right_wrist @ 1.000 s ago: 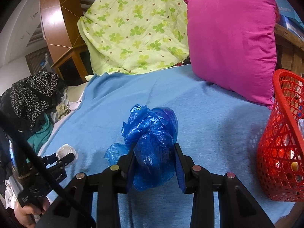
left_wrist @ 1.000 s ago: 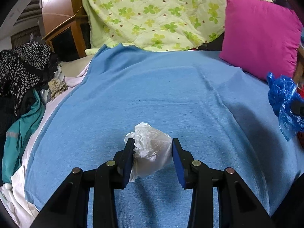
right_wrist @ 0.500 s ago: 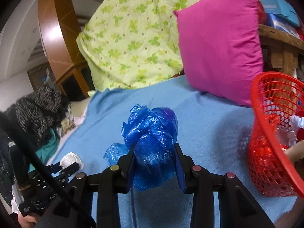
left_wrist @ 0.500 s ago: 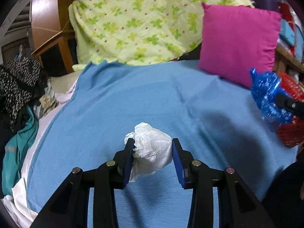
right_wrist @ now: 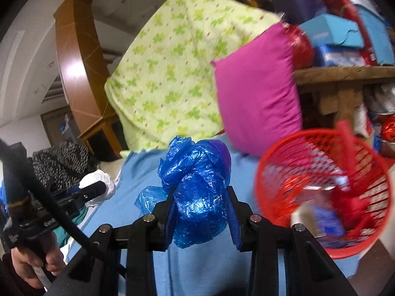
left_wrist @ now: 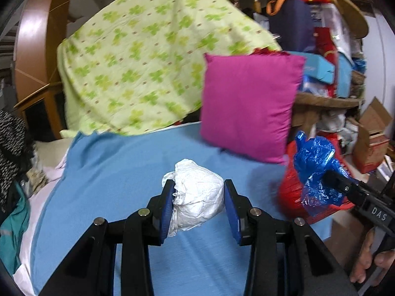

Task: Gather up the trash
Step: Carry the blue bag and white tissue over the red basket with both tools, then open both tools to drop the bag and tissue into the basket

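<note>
Above the bed [left_wrist: 123, 172], both grippers (jaws pinching a white wad [left_wrist: 197, 194] and blue bag [right_wrist: 197, 187]) need lowering over the red basket [right_wrist: 321, 222].

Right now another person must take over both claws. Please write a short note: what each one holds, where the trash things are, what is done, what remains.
Left claw: shut on the crumpled white plastic bag, held above the blue bed sheet.
Right claw: shut on the crumpled blue plastic bag, held just left of the red mesh plastic basket.
Done: both bags picked up; the basket already holds other trash.
Left: drop the blue bag in the basket, then the white one.
</note>
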`<action>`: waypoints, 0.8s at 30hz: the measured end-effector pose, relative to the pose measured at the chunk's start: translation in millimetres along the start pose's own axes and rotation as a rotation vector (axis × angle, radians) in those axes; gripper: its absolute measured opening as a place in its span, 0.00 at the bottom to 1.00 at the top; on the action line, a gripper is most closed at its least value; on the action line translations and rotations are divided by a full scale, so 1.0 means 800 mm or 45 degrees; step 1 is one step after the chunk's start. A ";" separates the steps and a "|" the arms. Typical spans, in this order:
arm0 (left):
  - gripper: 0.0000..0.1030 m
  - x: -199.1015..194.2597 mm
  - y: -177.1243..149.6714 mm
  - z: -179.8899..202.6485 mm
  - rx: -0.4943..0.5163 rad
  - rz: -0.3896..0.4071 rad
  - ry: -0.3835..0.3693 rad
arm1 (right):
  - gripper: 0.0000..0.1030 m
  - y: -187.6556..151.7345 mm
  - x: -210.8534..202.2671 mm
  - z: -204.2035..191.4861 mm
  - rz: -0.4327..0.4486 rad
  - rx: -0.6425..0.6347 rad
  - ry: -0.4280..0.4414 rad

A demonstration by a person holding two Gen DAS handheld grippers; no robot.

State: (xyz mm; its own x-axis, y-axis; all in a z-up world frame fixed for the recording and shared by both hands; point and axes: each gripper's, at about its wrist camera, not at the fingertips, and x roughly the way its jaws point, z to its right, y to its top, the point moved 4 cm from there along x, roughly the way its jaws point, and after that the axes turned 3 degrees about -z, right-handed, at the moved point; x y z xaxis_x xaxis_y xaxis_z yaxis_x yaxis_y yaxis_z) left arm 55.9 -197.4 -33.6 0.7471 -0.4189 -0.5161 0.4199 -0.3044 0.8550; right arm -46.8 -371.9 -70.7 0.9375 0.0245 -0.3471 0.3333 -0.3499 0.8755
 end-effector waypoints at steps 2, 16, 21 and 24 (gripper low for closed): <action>0.40 -0.005 0.011 0.018 0.004 0.008 -0.046 | 0.38 0.008 -0.025 0.017 0.052 -0.001 -0.035; 0.40 0.009 0.071 0.172 0.191 -0.004 -0.259 | 0.38 0.060 -0.137 0.161 0.217 0.113 -0.225; 0.40 0.039 0.082 0.215 0.216 -0.046 -0.297 | 0.38 0.074 -0.141 0.195 0.200 0.114 -0.262; 0.40 0.056 0.082 0.230 0.197 -0.080 -0.313 | 0.38 0.080 -0.134 0.217 0.179 0.151 -0.251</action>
State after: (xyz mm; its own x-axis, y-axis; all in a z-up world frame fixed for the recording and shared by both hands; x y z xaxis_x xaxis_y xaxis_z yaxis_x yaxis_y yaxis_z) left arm 22.4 -393.4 -9.8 0.5671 -0.5836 -0.5812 0.3638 -0.4556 0.8124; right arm -143.4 -559.5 -35.5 0.9322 -0.2109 -0.2942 0.1767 -0.4443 0.8783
